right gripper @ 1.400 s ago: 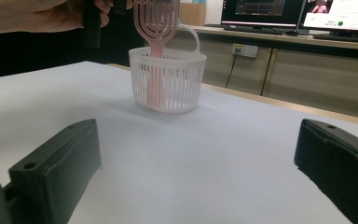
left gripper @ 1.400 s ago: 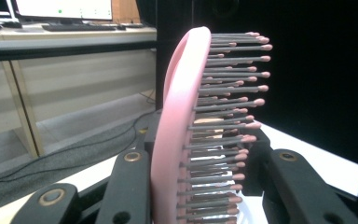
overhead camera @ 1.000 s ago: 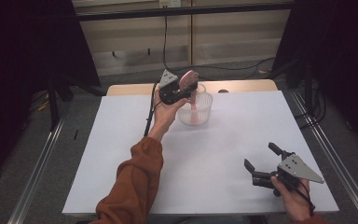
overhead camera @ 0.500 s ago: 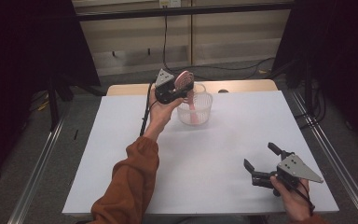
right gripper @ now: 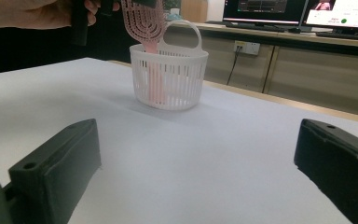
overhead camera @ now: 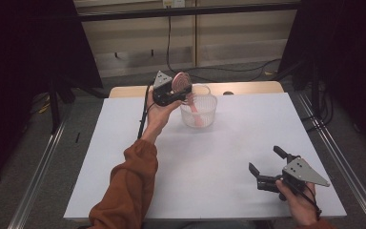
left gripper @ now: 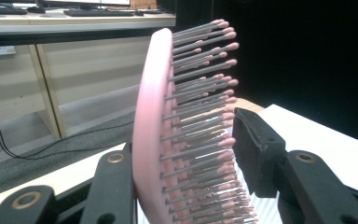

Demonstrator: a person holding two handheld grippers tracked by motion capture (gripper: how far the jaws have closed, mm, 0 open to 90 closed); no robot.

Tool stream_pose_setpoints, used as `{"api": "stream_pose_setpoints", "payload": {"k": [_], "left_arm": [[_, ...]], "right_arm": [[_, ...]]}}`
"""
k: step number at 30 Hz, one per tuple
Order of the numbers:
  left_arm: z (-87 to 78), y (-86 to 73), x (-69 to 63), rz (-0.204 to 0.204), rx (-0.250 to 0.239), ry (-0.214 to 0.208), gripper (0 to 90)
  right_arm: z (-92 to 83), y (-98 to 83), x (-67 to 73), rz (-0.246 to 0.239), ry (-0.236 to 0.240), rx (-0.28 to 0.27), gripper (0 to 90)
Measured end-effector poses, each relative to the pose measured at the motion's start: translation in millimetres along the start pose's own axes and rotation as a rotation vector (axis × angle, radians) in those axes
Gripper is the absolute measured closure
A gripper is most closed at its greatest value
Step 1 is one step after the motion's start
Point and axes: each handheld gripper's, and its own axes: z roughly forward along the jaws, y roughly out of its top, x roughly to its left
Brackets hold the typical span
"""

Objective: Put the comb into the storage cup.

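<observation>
A pink hairbrush stands with its handle down in a small white slatted basket at the table's far middle. My left gripper is at the brush's head, raised above the basket's left rim. In the left gripper view the brush stands between the black jaws, its back by one jaw and its bristle tips at the other pad. Those jaws have just been opening and look loose on it. My right gripper rests open near the front right corner, nothing between its jaws, facing the basket.
The white table has bare surface between the basket and my right hand. A cable trails from the left gripper along the person's orange sleeve. Metal rails run along both table sides. Desks with monitors stand beyond the table.
The left hand has drifted slightly left and up with the brush head; its jaws stand a little wider. The right hand and gripper have not moved.
</observation>
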Motion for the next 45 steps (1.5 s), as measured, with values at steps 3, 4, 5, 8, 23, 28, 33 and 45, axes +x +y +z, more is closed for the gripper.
{"api": "stream_pose_setpoints", "payload": {"k": [3,4,5,8,23,28,33,45], "left_arm": [[-1.9,-1.2,2.6,-0.002,0.009,0.012,51.2],[-2.5,-2.0,3.4,0.0,0.011,0.011,51.8],[-3.3,-2.5,4.5,0.002,0.013,0.015,51.9],[-6.1,-4.3,8.9,0.0,0.019,0.029,49.7],[-6.7,-12.1,17.3,-0.02,0.039,0.037,43.7],[-4.5,-15.5,18.4,-0.015,0.06,0.053,37.1],[-4.7,-17.5,20.1,-0.023,0.076,0.044,32.4],[-0.8,-22.6,19.8,-0.019,0.077,0.026,21.1]], "right_arm": [[0.2,-0.2,-0.3,-0.003,0.003,0.005,0.0],[0.2,-0.2,0.0,0.0,0.005,0.007,0.0],[0.3,-0.3,0.1,0.0,0.008,0.006,0.0],[0.4,-0.3,0.0,0.0,0.007,0.007,0.0],[0.8,-0.5,-0.9,-0.001,0.001,0.009,0.0],[1.0,-0.7,-0.9,0.001,0.006,0.008,0.0],[1.1,-0.8,-0.9,0.001,0.007,0.009,0.0],[1.2,-0.9,-0.7,-0.002,0.009,0.011,0.0]]}}
